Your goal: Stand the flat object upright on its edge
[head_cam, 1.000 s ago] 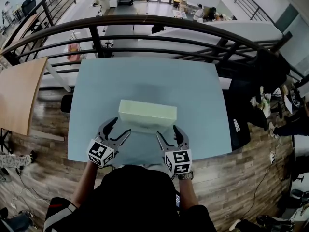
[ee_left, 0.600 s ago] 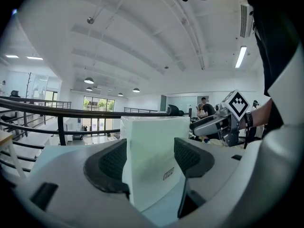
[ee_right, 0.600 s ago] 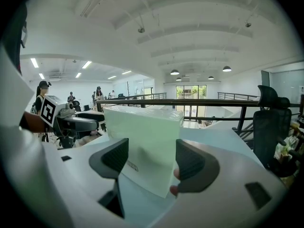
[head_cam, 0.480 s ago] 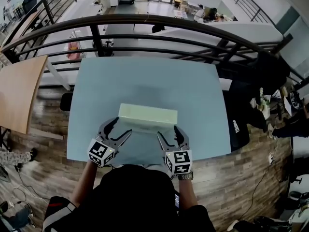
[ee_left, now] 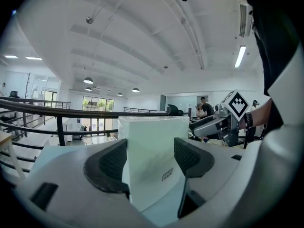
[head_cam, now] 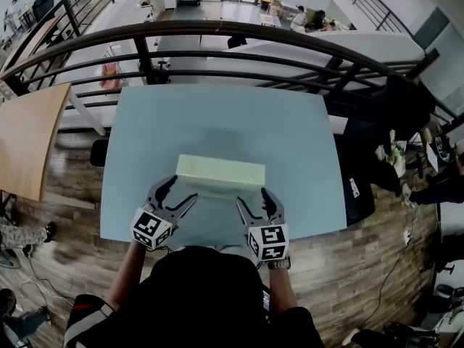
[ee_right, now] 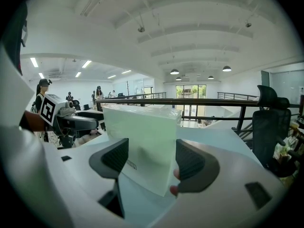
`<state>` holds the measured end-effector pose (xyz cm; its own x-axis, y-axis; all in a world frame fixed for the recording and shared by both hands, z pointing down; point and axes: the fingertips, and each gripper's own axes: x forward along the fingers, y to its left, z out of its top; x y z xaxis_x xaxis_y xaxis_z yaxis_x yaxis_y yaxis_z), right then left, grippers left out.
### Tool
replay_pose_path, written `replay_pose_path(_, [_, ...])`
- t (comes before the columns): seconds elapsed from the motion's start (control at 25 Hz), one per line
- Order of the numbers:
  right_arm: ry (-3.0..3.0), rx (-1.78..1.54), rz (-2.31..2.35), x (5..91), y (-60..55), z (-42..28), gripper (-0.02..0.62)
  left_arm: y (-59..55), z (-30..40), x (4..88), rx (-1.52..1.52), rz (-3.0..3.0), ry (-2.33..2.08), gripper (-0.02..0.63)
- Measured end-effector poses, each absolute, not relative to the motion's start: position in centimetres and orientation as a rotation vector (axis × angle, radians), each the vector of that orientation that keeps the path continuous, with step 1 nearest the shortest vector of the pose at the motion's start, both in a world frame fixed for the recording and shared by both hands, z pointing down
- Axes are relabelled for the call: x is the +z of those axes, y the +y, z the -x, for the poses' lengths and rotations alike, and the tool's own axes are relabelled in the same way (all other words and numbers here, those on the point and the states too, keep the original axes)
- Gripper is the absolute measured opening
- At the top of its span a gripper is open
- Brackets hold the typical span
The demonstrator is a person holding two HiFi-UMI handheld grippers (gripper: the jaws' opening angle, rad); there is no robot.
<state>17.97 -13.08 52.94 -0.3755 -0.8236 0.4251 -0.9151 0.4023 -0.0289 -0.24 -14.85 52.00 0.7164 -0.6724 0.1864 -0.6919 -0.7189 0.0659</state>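
Note:
A pale green flat box stands on one long edge near the front of the light blue table. My left gripper is open just short of the box's left end. Its mate, my right gripper, is open at the box's right end. In the left gripper view the box rises between and beyond the open jaws of that gripper, and the right gripper shows behind it. From the right gripper, the box fills the gap ahead of the parted jaws, with the left gripper beyond. Neither gripper holds anything.
A dark metal railing curves past the table's far edge. A wooden tabletop lies to the left, and a black chair stands to the right. The table's front edge runs just under my grippers.
The box's top face looks a little narrower than a second ago, so it has settled more upright. Both grippers have hardly moved and stay open.

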Motion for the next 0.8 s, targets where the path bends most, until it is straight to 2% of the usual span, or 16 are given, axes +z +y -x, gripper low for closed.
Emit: replay_pose_path(0.8, [-2.335,0.359,-1.511,52.83,-12.44,-17.55,0.311,-14.38,0.80,52.46,0.225,-2.777,-1.137,0.314])
